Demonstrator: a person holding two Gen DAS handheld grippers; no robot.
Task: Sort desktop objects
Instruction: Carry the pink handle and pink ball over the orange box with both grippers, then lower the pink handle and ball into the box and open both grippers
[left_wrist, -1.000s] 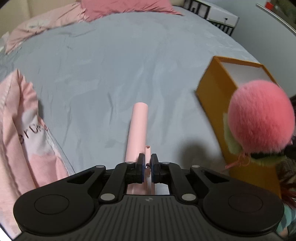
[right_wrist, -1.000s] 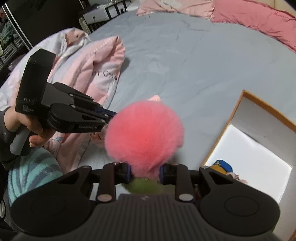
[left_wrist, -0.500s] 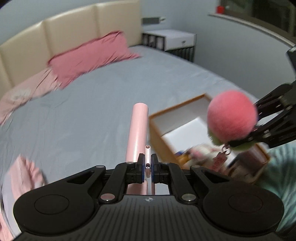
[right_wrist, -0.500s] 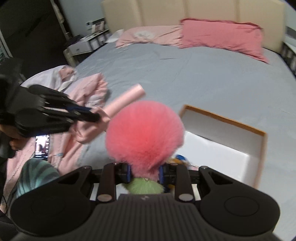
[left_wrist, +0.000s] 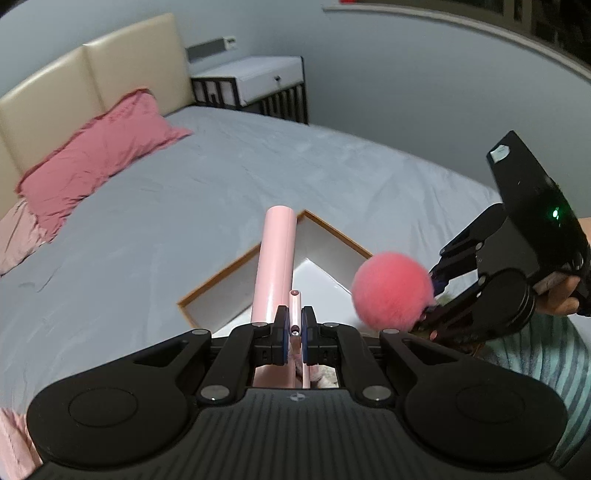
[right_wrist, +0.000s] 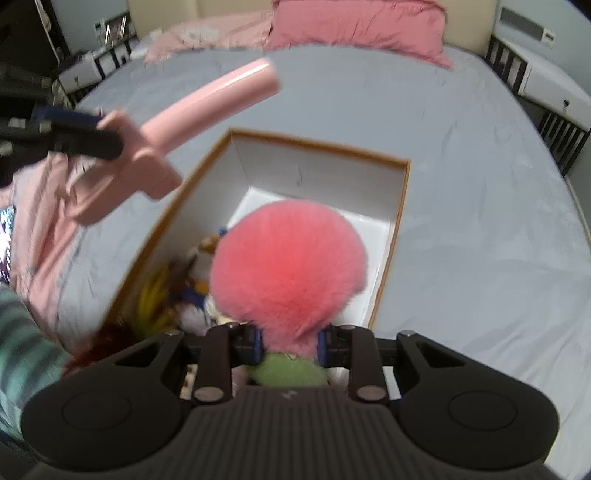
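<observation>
Where blur allows, no legible labels.

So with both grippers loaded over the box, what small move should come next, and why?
Probably lower the right gripper a little and open it. Its pink pompom hangs directly above the open box, where other toys already lie, so it should drop in cleanly. The left gripper, shut on a pink tool, sits nearer the box's edge and can follow.
</observation>
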